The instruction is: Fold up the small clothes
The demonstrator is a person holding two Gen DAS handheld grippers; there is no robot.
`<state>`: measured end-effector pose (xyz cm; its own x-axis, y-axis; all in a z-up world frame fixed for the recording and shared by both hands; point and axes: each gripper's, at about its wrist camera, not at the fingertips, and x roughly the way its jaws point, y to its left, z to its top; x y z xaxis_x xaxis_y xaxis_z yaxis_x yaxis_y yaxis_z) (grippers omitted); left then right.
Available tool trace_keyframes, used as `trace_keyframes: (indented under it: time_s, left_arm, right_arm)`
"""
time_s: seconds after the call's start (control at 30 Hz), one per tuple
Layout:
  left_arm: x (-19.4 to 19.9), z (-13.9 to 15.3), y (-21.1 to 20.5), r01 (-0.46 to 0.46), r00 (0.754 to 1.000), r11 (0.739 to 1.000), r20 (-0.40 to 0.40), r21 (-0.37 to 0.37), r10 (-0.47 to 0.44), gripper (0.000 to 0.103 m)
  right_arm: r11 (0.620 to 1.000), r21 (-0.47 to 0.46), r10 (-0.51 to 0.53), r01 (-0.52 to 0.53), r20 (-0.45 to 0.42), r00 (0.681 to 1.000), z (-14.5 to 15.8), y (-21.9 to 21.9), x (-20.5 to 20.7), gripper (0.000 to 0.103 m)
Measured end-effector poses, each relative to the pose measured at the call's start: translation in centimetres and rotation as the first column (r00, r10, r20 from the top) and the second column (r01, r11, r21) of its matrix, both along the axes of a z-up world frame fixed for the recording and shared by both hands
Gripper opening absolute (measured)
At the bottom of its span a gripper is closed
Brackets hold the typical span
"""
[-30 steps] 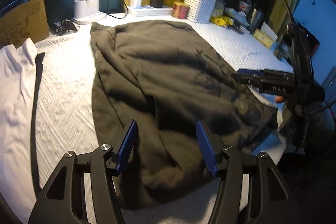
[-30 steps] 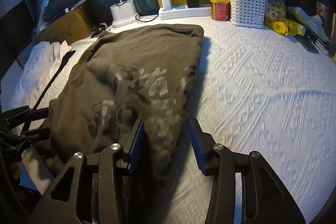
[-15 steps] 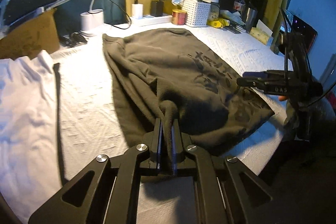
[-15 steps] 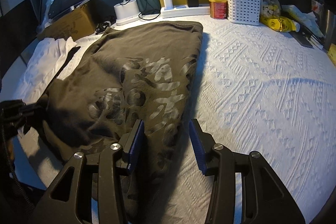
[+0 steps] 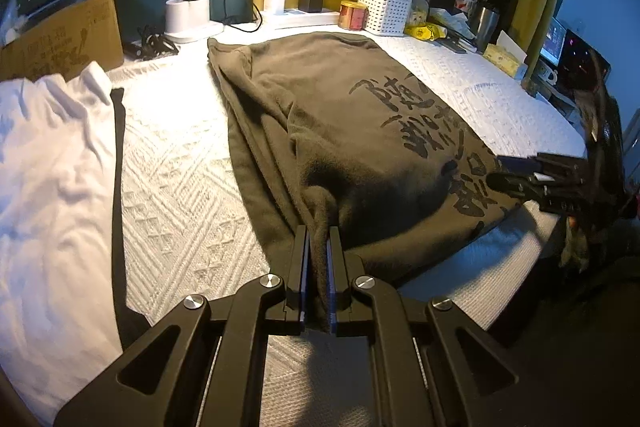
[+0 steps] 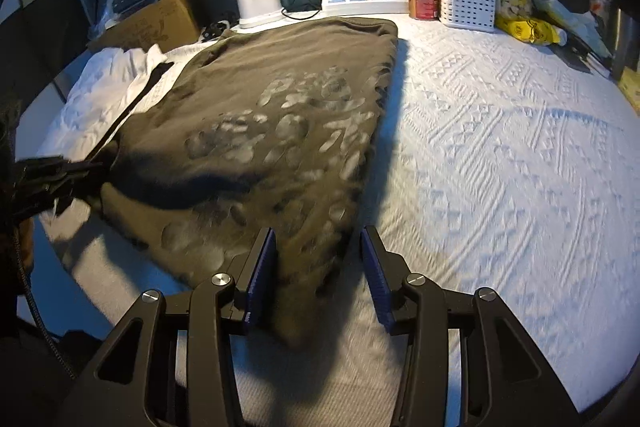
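Note:
A dark olive T-shirt [image 5: 360, 107] with black printed characters lies spread on the white textured bedspread [image 5: 180, 187]. My left gripper [image 5: 318, 231] is shut on a bunched fold of the shirt's near hem. In the right wrist view the same T-shirt [image 6: 260, 99] has its near right corner lying between the blue pads of my right gripper [image 6: 318, 235]. Those jaws are closing, but the pads do not press the cloth. The right gripper [image 5: 520, 175] also shows at the shirt's far corner in the left wrist view. The left gripper [image 6: 80, 167] appears at the left edge.
A white garment [image 5: 48, 167] with a black strip lies left of the shirt. Along the back stand a cardboard box [image 5: 60, 43], a lamp base [image 5: 188, 15], a power strip [image 5: 304, 17], a red tin [image 5: 353, 15] and a white basket [image 5: 386, 9]. The bed's edge runs just below both grippers.
My left gripper has shut on the shirt's near hem and drawn it up into a bunch. My right gripper has slid along to the shirt's near right corner.

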<state>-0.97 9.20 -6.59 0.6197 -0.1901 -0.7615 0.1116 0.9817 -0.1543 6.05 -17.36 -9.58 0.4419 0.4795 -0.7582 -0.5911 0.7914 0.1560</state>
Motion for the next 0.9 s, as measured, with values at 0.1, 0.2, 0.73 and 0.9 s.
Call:
trace_keyframes:
  time_s: [0.1, 0.2, 0.73, 0.9]
  left_arm:
    - [0.0, -0.5, 0.2, -0.024, 1.000, 0.999, -0.017, -0.034, 0.023, 0.005]
    - [0.0, -0.7, 0.1, -0.036, 0.999, 0.999, -0.023, -0.041, 0.035, 0.007]
    - [0.6, -0.9, -0.9, -0.054, 0.996, 0.998, -0.068, -0.019, 0.052, 0.051]
    - [1.1, -0.9, -1.4, -0.039, 0.997, 0.998, -0.075, -0.053, 0.035, 0.059]
  right_arm:
    - [1.000, -0.006, 0.003, -0.002, 0.058, 0.998, -0.3, 0.0, -0.9, 0.037]
    - [1.000, 0.011, 0.015, -0.015, 0.043, 0.999, -0.2, -0.2, -0.9, 0.017]
    - [1.000, -0.016, -0.009, 0.010, 0.054, 0.999, 1.2, -2.0, -0.6, 0.006]
    - [0.999, -0.029, -0.032, 0.033, 0.041, 0.999, 1.1, -2.9, -0.7, 0.006]
